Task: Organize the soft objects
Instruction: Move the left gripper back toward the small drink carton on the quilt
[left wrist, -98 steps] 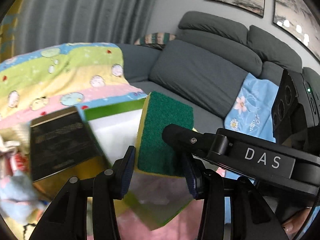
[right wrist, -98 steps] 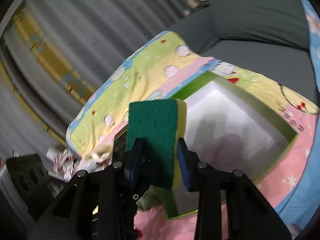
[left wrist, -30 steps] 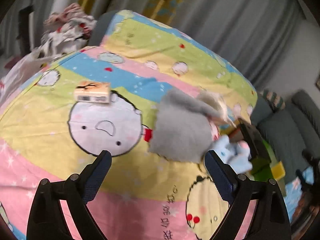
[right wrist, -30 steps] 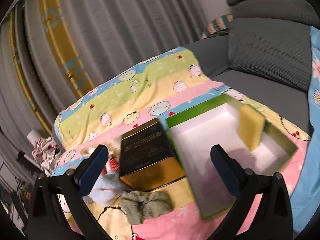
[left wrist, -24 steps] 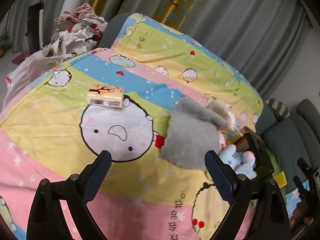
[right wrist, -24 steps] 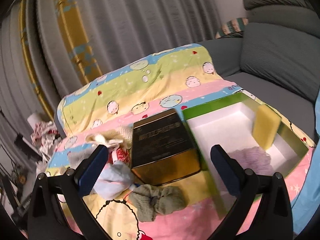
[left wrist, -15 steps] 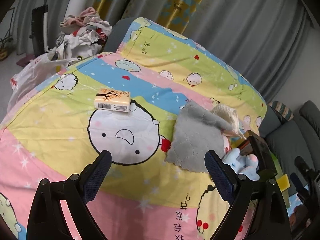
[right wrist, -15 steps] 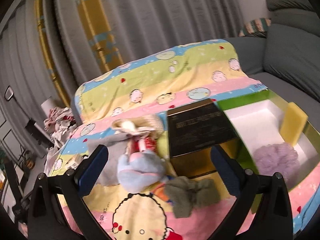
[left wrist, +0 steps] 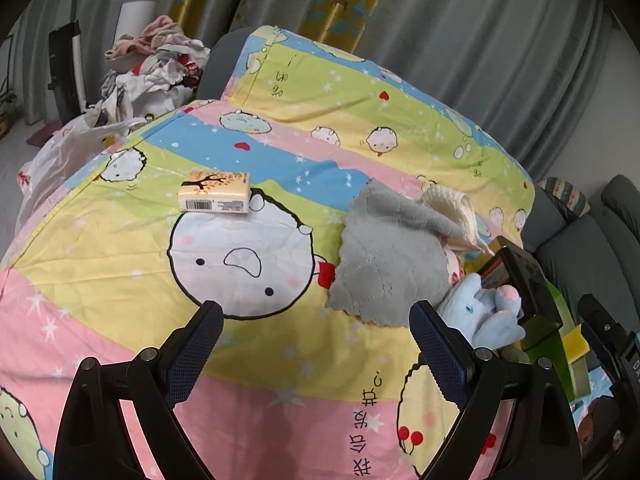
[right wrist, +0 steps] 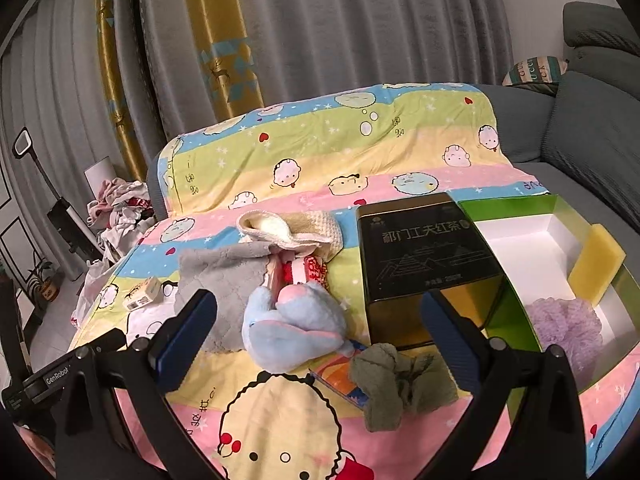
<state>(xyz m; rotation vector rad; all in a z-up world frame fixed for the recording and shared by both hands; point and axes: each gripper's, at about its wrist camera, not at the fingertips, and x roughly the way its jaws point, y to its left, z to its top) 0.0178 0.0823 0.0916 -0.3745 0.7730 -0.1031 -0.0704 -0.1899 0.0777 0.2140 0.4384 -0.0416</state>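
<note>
Left gripper (left wrist: pixel 316 330) wide, empty, above the blanket (left wrist: pixel 280 128). Right gripper (right wrist: pixel 320 320) wide, empty too. Grey cloth (right wrist: pixel 220 276), blue plush (right wrist: pixel 292 328), green rag (right wrist: pixel 400 384) and cream knit (right wrist: pixel 288 232) lie left of the black tin (right wrist: pixel 424 256). Yellow sponge (right wrist: pixel 596 264) and purple puff (right wrist: pixel 564 332) sit inside the green box (right wrist: pixel 516 204). Small carton (left wrist: pixel 214 197) well apart on the blanket.

Left tool (left wrist: pixel 316 330) held wide apart and empty above cartoon blanket (left wrist: pixel 248 264), tissue pack (left wrist: pixel 215 197) seen beyond, grey cloth (left wrist: pixel 386 264) and blue plush toy (left wrist: pixel 482 314) lain toward the blanket's right edge
</note>
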